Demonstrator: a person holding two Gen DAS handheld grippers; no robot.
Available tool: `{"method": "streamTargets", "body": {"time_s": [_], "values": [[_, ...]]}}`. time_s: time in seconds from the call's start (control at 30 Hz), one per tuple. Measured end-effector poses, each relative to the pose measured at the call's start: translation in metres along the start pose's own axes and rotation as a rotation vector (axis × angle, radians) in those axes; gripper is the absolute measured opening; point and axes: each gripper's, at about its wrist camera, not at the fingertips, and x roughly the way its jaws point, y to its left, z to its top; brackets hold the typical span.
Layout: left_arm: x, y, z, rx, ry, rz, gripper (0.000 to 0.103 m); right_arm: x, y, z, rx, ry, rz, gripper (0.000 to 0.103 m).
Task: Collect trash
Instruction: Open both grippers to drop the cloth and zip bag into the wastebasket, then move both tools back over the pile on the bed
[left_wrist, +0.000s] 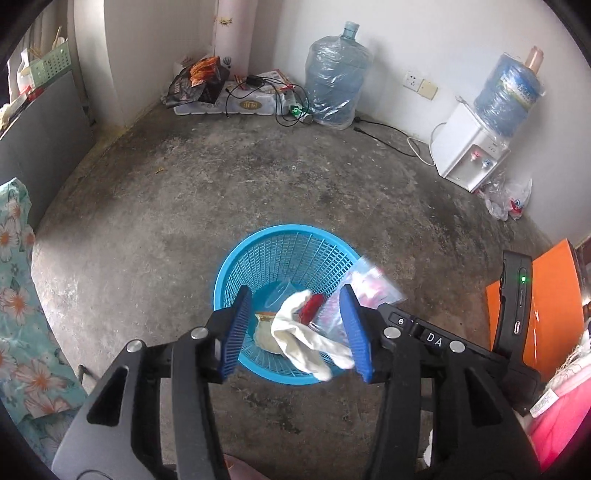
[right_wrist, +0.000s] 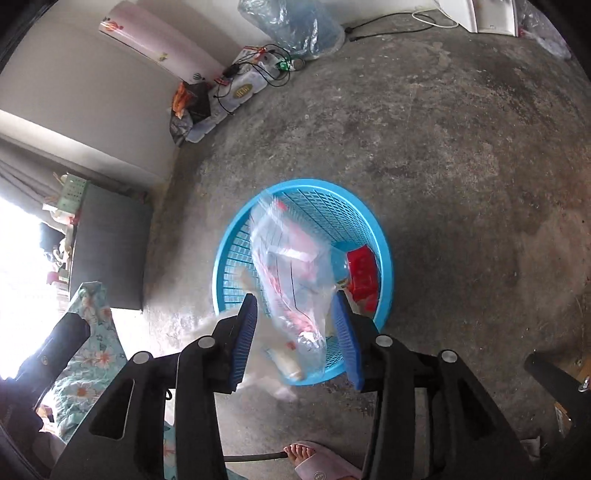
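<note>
A blue mesh basket (left_wrist: 231, 264) stands on the concrete floor, directly below both grippers. My left gripper (left_wrist: 295, 291) hangs over it with its blue pads wide apart. A white crumpled cloth (left_wrist: 295, 332) lies loose between them, touching neither pad. Inside the basket are a red wrapper (left_wrist: 312, 308) and a pale packet (left_wrist: 264, 334). My right gripper (right_wrist: 294, 297) is open too, over the same basket (right_wrist: 384, 258). A clear plastic bag (right_wrist: 291, 273) with pink and white contents sits blurred between its pads, unpinched. The red wrapper (right_wrist: 364, 277) lies at the basket's right side.
Two wrapped water jugs (left_wrist: 338, 77), a white dispenser (left_wrist: 467, 155) and a pile of boxes, cables and snack bags (left_wrist: 229, 92) line the far wall. Floral cloth (left_wrist: 18, 295) is at left, an orange panel (left_wrist: 550, 295) at right. A slippered foot (right_wrist: 314, 458) stands near.
</note>
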Motion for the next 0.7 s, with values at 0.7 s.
{"method": "streamTargets", "body": {"time_s": [0.7], "values": [[-0.230, -0.001, -0.045, 0.066, -0.298, -0.059, 0.058, -0.144, 0.084, -0.089, -0.258, -0.204, 0.164, 0.057]]}}
